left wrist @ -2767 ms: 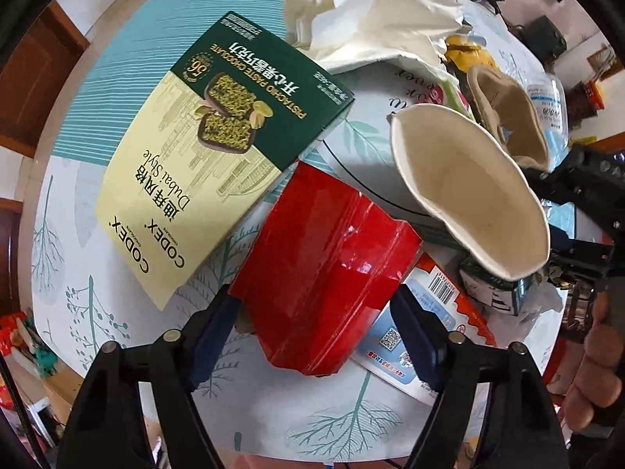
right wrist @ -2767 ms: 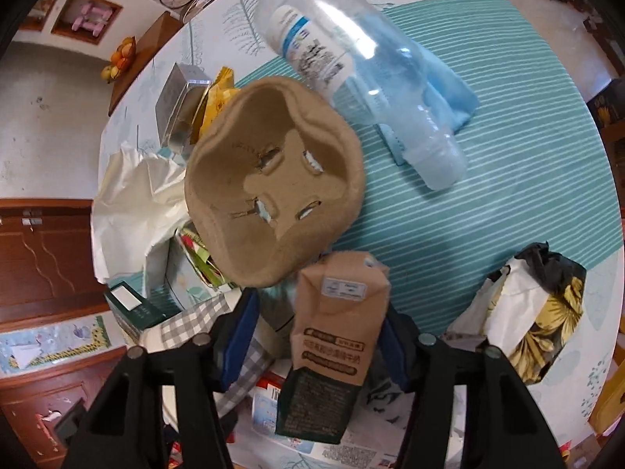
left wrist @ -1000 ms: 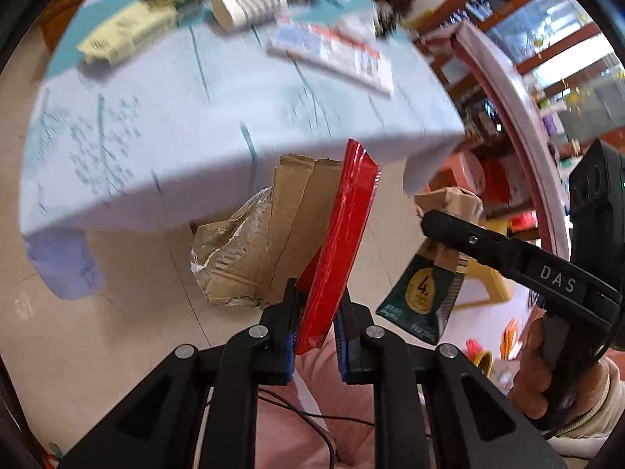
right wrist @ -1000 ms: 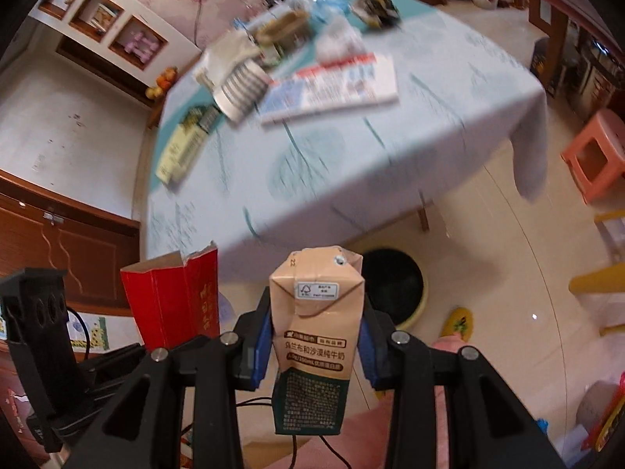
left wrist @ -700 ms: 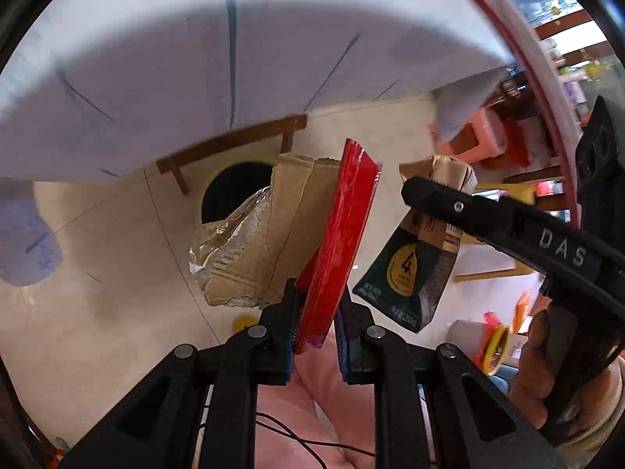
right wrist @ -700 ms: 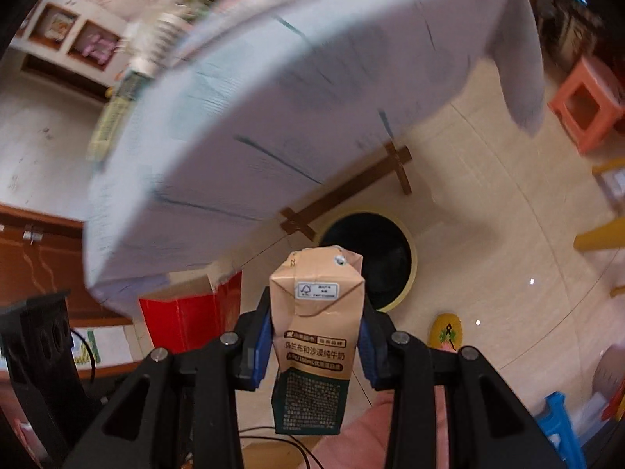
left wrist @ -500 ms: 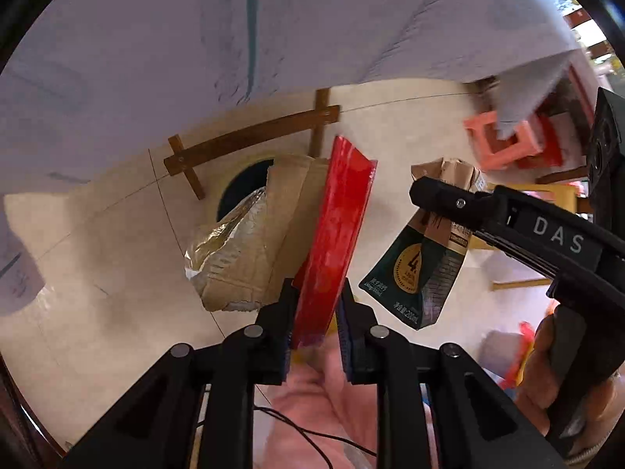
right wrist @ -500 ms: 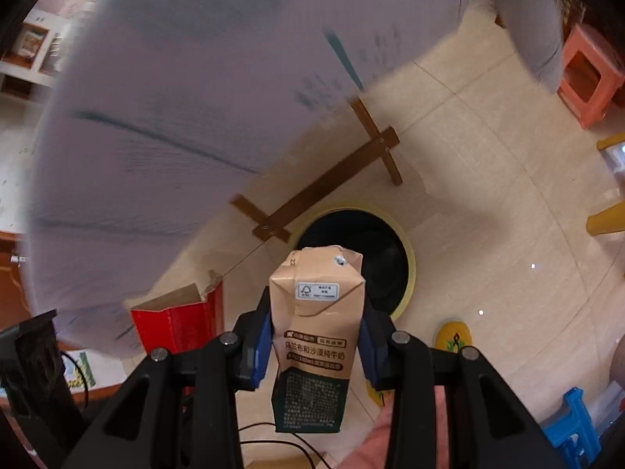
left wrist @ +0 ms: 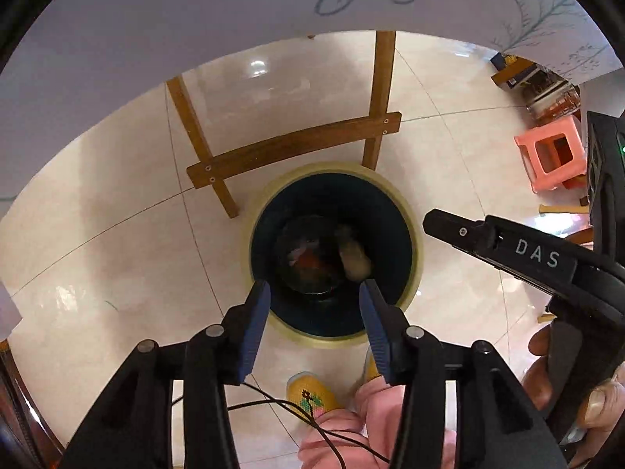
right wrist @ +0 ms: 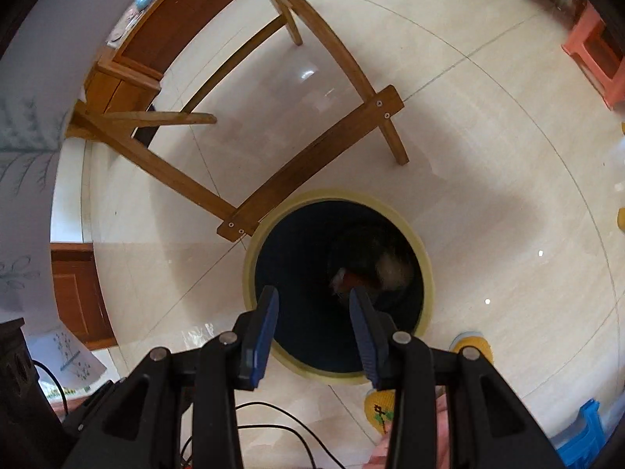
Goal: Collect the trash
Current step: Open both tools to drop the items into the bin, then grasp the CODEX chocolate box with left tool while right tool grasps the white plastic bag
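A round trash bin (left wrist: 417,234) with a pale yellow rim and dark inside stands on the floor under the table. Trash (left wrist: 312,262) lies at its bottom, with red and tan pieces showing. My left gripper (left wrist: 314,297) is open and empty right above the bin's near side. My right gripper (right wrist: 312,305) is open and empty above the same bin (right wrist: 427,273), where the dropped trash (right wrist: 375,273) shows blurred inside. The right gripper's black body also shows at the right of the left wrist view (left wrist: 527,254).
Wooden table legs and a cross brace (left wrist: 293,144) stand just behind the bin. The tablecloth edge (left wrist: 195,19) hangs above. A pink plastic stool (left wrist: 554,156) stands at the right. The person's yellow slippers (left wrist: 308,394) and pink trousers are below the grippers. The floor is glossy tile.
Both grippers have opened and let go: the red box and brown paper left the left one, the milk carton left the right one. They now lie in the bin.
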`<action>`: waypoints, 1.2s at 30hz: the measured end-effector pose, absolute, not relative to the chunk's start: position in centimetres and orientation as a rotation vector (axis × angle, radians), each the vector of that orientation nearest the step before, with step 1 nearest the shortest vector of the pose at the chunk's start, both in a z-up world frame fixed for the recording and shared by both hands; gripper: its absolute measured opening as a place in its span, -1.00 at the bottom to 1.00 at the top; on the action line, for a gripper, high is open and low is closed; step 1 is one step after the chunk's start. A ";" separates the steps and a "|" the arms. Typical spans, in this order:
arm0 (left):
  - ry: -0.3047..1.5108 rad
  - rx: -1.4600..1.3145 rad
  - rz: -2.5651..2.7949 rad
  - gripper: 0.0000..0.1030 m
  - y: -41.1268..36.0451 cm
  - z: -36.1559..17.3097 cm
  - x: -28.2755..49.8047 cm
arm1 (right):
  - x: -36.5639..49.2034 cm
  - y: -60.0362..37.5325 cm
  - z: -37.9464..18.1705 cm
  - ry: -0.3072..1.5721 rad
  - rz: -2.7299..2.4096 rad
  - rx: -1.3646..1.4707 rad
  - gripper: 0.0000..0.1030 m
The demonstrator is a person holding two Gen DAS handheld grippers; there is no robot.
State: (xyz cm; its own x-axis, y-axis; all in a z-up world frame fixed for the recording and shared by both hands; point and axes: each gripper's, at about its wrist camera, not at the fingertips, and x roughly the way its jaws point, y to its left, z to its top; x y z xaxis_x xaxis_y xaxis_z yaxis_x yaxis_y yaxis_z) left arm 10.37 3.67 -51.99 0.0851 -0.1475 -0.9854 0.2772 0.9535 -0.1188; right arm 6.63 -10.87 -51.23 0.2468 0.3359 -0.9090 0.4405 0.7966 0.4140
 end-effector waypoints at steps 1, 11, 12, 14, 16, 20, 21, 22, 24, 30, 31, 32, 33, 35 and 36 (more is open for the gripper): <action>1.443 0.113 -0.306 -0.10 3.7 -51.6 10.2 | 6.6 -10.8 -50.8 1.354 -0.070 0.685 -0.25; 1.345 0.076 -0.232 -0.10 4.2 -41.4 7.8 | 4.8 -10.5 -41.6 1.330 0.031 0.561 -0.25; 1.332 0.074 -0.232 -0.10 4.2 -40.0 7.6 | 4.5 -10.6 -40.2 1.326 0.042 0.557 -0.25; 1.303 0.078 -0.234 -0.10 4.3 -37.1 7.3 | 4.1 -10.8 -37.4 1.317 0.062 0.537 -0.25; 1.292 0.084 -0.237 -0.10 4.3 -34.1 7.1 | 3.9 -11.1 -34.3 1.304 0.086 0.516 -0.25; 1.249 0.067 -0.245 -0.10 4.5 -27.4 7.2 | 3.6 -11.6 -27.7 1.262 0.133 0.467 -0.25; 1.237 0.067 -0.246 -0.11 4.5 -25.7 7.0 | 3.6 -11.9 -25.4 1.241 0.144 0.447 -0.25; 1.227 0.069 -0.246 -0.11 4.5 -24.3 7.1 | 3.7 -12.1 -24.0 1.228 0.150 0.435 -0.25; 1.202 0.071 -0.245 -0.11 4.8 -21.1 7.2 | 3.9 -12.6 -20.2 1.186 0.173 0.406 -0.25; 1.123 0.049 -0.230 0.11 4.6 -12.2 7.4 | 4.8 -14.1 -11.9 1.073 0.217 0.334 -0.25; 1.101 0.050 -0.224 0.11 4.5 -10.8 7.4 | 4.7 -14.1 -10.6 1.050 0.227 0.323 -0.25; 1.086 0.051 -0.224 0.11 4.2 -9.3 7.1 | 4.8 -14.3 -9.5 1.026 0.234 0.309 -0.25; 1.078 0.052 -0.226 0.13 4.2 -8.8 7.4 | 4.8 -14.4 -8.3 1.000 0.239 0.294 -0.25; 1.067 0.064 -0.220 0.17 3.9 -7.1 7.5 | 4.6 -14.6 -6.4 0.956 0.251 0.275 -0.25; 1.058 0.073 -0.215 0.20 3.6 -6.3 7.5 | 4.7 -14.8 -5.5 0.933 0.258 0.266 -0.25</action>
State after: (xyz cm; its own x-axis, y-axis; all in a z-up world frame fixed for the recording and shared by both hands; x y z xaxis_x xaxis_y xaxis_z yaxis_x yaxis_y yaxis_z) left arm 7.46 3.61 -6.26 0.4718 -0.1405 -0.8705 0.2101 0.9767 -0.0438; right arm 4.73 -14.79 -5.46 0.5692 0.3309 -0.7526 -0.1025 0.9369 0.3344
